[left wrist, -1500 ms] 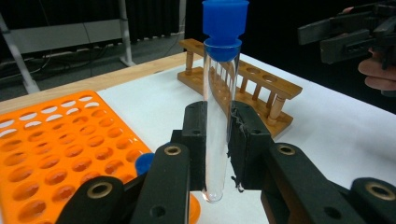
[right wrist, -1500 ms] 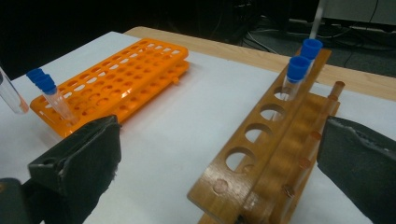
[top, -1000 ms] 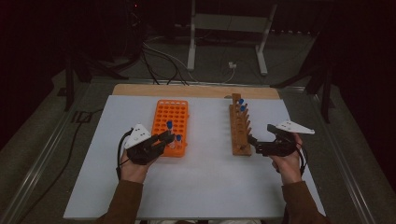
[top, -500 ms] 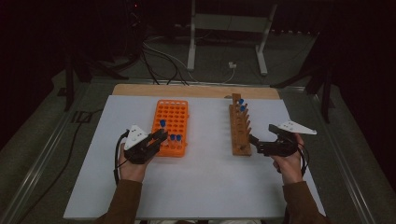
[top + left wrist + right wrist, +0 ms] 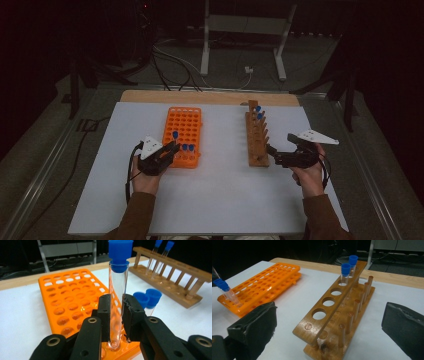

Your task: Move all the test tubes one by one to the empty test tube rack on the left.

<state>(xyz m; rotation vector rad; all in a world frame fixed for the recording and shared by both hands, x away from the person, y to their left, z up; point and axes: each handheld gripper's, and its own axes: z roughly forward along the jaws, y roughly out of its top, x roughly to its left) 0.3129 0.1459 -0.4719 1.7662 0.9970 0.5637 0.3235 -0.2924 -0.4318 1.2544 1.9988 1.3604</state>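
Room's sitting pretty dark, grey floor (image 5: 125, 65) showing behind the white counter (image 5: 220, 200), cables (image 5: 170, 60) trailing across it and a metal stand (image 5: 245, 30) standing at the back

We wear brown long sleeves (image 5: 135, 212) that reach the wrists. Our left gripper (image 5: 167, 151) and right gripper (image 5: 274, 152) are black, each topped by a pale grey three-cornered plate (image 5: 150, 148), with a black cable (image 5: 131, 165) looping off the body. In the left gripper view, our jaw arms are glossy black with brass-ringed screw holes (image 5: 92, 320); the pads are matte.
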